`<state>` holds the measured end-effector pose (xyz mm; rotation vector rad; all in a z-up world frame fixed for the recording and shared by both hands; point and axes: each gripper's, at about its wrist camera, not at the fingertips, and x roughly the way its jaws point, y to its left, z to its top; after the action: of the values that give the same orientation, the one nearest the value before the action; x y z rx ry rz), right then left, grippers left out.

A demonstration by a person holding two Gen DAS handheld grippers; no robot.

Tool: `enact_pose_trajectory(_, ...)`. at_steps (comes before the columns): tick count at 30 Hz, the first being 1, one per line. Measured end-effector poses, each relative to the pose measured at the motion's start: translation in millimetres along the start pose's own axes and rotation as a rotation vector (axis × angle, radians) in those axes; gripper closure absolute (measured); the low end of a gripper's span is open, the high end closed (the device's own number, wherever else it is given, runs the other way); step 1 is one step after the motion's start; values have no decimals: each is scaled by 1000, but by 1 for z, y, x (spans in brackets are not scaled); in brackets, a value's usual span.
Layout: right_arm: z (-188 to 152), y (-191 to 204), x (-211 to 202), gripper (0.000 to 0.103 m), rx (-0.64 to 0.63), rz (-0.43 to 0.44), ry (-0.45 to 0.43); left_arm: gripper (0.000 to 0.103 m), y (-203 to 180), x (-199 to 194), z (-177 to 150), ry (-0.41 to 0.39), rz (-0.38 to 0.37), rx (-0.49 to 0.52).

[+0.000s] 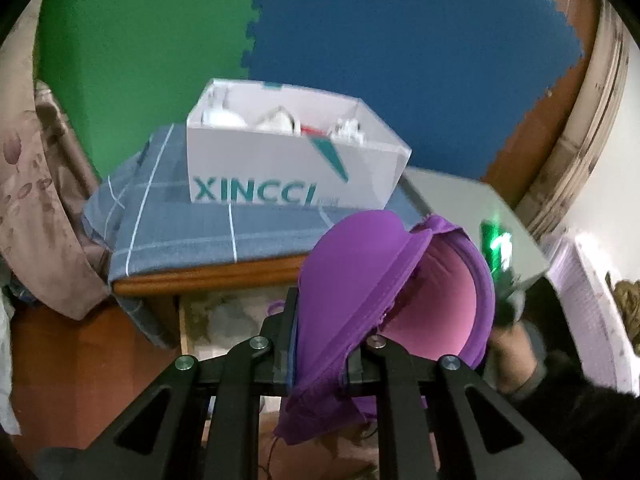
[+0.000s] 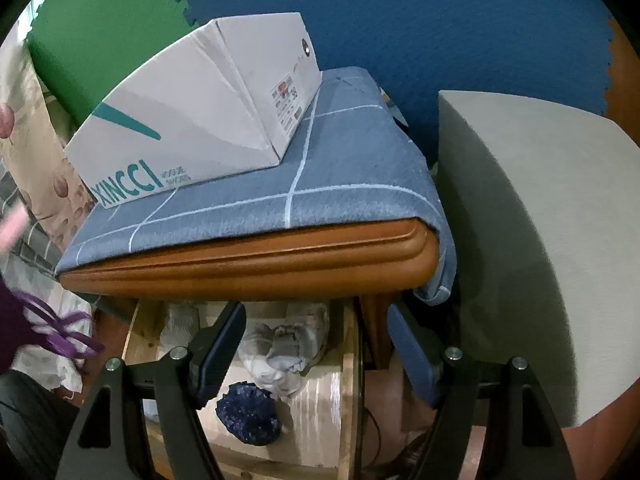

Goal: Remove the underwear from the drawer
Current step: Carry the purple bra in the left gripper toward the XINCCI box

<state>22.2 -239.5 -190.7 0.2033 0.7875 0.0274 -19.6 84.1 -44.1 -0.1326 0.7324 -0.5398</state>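
The left tongs (image 1: 320, 344) pinched the purple bra (image 1: 360, 280), lifted above the open drawer (image 2: 348, 360). The right tongs (image 2: 316, 348) stood spread over that drawer — nearer the dark-blue underwear (image 2: 248, 412), just below and left of them.

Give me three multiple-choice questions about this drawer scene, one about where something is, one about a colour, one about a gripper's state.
1. Where does the white XINCCI box sit?
A. on the blue checked cloth
B. inside the drawer
C. on the floor

2. What colour is the bra held by the left gripper?
A. white
B. purple
C. green

3. How is the right gripper?
A. shut on the bra
B. shut on a sock
C. open, holding nothing

Answers: 1 A, the box rests on the cloth covering the nightstand top. 2 B, purple outside with a pink lining. 3 C, its fingers stand wide apart above the open drawer.
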Motion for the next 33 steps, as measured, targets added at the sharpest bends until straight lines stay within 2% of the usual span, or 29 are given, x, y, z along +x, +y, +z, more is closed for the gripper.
enact_pose_trajectory(9, 0, 1, 3, 28, -7, 0, 14, 89, 0, -37, 43, -125, -55, -59)
enact_pose_trajectory(20, -1, 2, 6, 28, -6, 6, 28, 89, 11, -73, 101, -301, -40, -109)
enact_pose_trajectory(25, -2, 2, 8, 28, -6, 10, 39, 89, 10, -81, 116, -339, -32, -95)
enact_pose_trajectory(33, -3, 4, 9, 28, -10, 19, 44, 89, 11, -78, 125, -345, -83, -131)
